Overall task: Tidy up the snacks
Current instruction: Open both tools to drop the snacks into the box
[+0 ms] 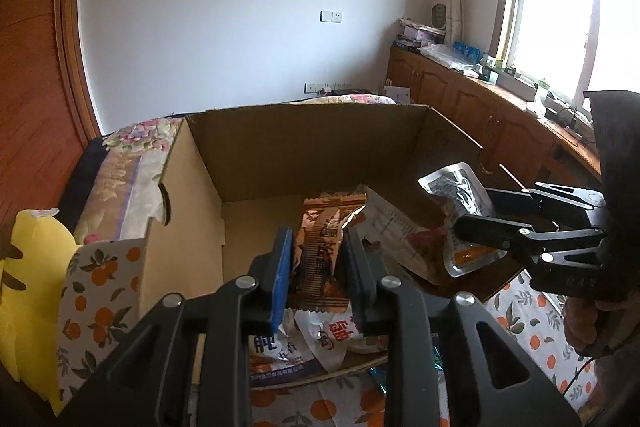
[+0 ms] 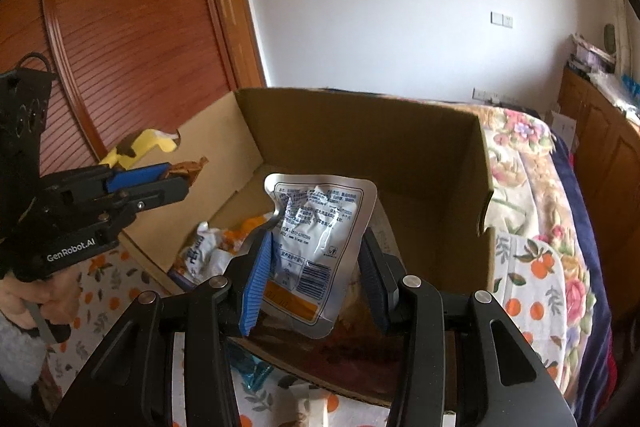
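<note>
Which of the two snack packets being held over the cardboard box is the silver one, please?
The silver pouch in the right gripper; the packet in the left gripper is copper-brown.

Your left tongs (image 1: 318,263) tilt downward, pads clamped on a packet; your right tongs (image 2: 316,277) tilt likewise, gripping another, hands behind them.

White wall (image 1: 240,7), bright window (image 1: 560,19), wooden cabinets (image 1: 460,87), louvred door (image 2: 132,27)

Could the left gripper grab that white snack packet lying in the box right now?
Probably not yet: the left gripper is already shut on a brown snack packet, so its jaws are occupied. The white packet lies uncovered in the cardboard box just beneath.
</note>
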Demonstrator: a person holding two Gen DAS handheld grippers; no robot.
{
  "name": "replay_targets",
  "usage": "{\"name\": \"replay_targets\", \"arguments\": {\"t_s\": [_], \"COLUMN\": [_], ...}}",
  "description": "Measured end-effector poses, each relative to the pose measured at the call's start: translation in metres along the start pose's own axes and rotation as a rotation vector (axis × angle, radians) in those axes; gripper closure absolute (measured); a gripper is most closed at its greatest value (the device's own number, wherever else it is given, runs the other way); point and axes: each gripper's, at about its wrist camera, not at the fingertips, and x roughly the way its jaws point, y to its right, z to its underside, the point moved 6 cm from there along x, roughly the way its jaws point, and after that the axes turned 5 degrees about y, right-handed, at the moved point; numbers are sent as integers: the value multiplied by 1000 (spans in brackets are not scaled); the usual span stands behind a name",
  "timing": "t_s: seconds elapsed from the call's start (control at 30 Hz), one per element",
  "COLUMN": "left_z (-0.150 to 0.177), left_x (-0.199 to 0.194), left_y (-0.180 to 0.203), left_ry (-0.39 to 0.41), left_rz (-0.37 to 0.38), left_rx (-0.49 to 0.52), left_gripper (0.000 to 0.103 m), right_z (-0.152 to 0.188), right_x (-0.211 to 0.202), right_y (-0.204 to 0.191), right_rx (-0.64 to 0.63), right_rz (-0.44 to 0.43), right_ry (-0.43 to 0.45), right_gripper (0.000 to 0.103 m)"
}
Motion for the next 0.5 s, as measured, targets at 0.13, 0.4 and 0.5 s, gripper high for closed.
{"name": "replay_targets", "arguments": {"t_s": [0.13,0.4,0.5], "left_z": [4,9,12], "left_x": [6,12,10], "left_y": [5,11,8], "left_ry": [-14,-26,-31], "left_rz": [-17,-44,-51], "left_rx": [17,28,27], "left_gripper": [76,73,72], "right_z": [1,3,4], "right_x": [1,9,10], "right_y": [2,0,-1], "right_rx": [4,-5,-12], "right_rz": [0,-2,2], "right_ry": [4,-7,-2], "right_gripper": [59,58,59]}}
